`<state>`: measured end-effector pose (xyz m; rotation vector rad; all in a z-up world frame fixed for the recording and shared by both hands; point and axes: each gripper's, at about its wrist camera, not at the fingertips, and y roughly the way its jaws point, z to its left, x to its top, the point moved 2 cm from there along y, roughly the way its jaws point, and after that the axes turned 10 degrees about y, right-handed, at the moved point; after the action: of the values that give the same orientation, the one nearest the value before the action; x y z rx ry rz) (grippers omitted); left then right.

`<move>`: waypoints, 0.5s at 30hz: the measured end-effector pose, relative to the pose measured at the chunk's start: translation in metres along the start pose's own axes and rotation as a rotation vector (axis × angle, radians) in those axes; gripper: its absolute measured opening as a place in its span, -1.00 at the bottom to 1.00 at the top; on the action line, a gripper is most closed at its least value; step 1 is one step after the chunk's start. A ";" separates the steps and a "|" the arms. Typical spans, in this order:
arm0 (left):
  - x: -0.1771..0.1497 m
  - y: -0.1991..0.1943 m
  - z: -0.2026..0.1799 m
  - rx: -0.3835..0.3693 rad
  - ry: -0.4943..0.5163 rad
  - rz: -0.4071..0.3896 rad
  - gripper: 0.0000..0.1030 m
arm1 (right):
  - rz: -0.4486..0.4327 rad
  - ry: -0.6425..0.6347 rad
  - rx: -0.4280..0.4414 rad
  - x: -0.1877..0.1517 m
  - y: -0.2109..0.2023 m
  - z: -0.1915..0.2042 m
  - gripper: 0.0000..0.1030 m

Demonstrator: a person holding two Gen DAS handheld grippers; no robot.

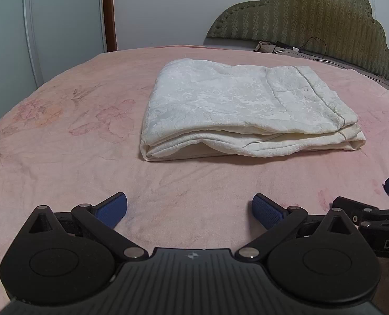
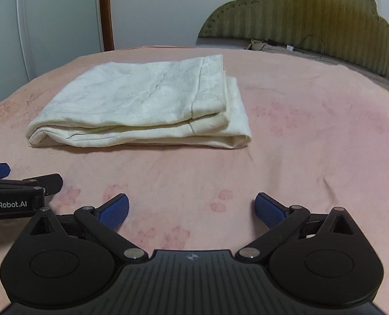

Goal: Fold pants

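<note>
The cream pants (image 1: 236, 107) lie folded in a flat rectangular stack on the pink bed sheet (image 1: 63, 157); they also show in the right wrist view (image 2: 142, 107), ahead and to the left. My left gripper (image 1: 189, 206) is open and empty, low over the sheet, short of the pants. My right gripper (image 2: 192, 207) is open and empty, also short of the pants. Each gripper shows at the edge of the other's view: the right one (image 1: 373, 207) and the left one (image 2: 16, 189).
A green padded headboard (image 1: 312, 23) stands at the far right with a black cable (image 1: 312, 44) and small items before it. A white wardrobe (image 1: 63, 13) and wooden post (image 1: 109, 10) stand beyond the bed's far edge.
</note>
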<state>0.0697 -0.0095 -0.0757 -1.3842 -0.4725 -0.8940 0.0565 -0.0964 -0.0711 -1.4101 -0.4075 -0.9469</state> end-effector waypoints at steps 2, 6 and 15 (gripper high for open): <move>0.000 0.000 0.000 0.001 0.001 0.001 1.00 | -0.002 0.003 0.003 -0.001 0.001 -0.001 1.00; 0.000 0.000 0.000 0.002 0.003 0.000 1.00 | -0.009 0.010 -0.012 0.003 0.005 -0.002 1.00; 0.000 0.000 -0.002 0.030 -0.017 0.003 1.00 | -0.004 0.029 0.000 0.002 0.004 -0.004 1.00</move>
<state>0.0693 -0.0119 -0.0758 -1.3659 -0.4947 -0.8705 0.0597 -0.1014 -0.0727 -1.3940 -0.3890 -0.9694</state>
